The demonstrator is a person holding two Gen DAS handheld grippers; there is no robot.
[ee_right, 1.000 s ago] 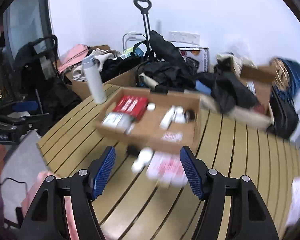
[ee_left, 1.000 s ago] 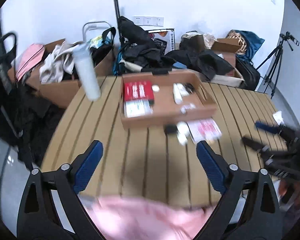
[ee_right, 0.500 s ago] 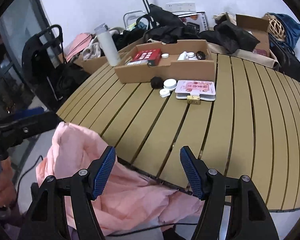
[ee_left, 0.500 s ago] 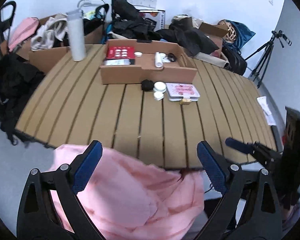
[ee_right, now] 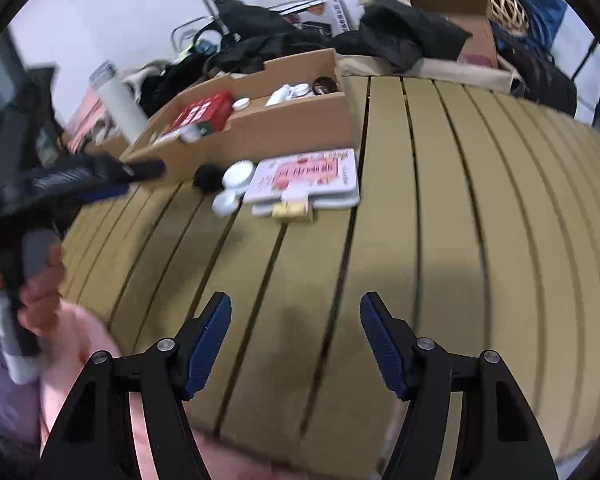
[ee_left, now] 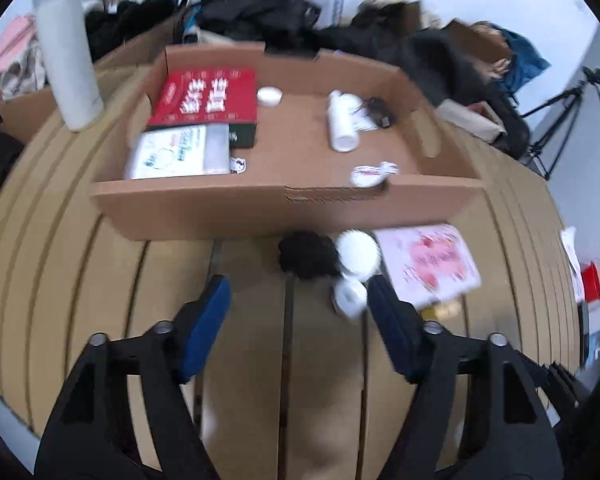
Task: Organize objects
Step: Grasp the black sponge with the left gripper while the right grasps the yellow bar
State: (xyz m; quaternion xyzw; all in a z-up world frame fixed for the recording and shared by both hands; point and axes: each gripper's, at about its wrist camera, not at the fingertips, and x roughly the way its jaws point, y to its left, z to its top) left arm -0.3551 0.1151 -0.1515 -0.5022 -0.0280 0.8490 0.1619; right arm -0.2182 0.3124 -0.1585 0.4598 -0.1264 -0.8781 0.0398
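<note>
The table (ee_left: pixel 60 248) bears a long box (ee_left: pixel 284 204), its long axis across the left view, with a pink packet (ee_left: pixel 428 264), black puff (ee_left: pixel 306 254) and white lid (ee_left: pixel 358 250) just beside its front wall. The left gripper (ee_left: pixel 298 304) has just been narrowing, nothing between its fingers. The right gripper (ee_right: pixel 296 334) stands apart, empty.

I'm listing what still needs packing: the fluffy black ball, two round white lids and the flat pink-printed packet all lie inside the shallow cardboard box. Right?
Not quite. The fluffy black ball, two round white lids and flat pink-printed packet lie on the slatted wooden table in front of the shallow cardboard box, not inside; the left wrist view shows it.
</note>
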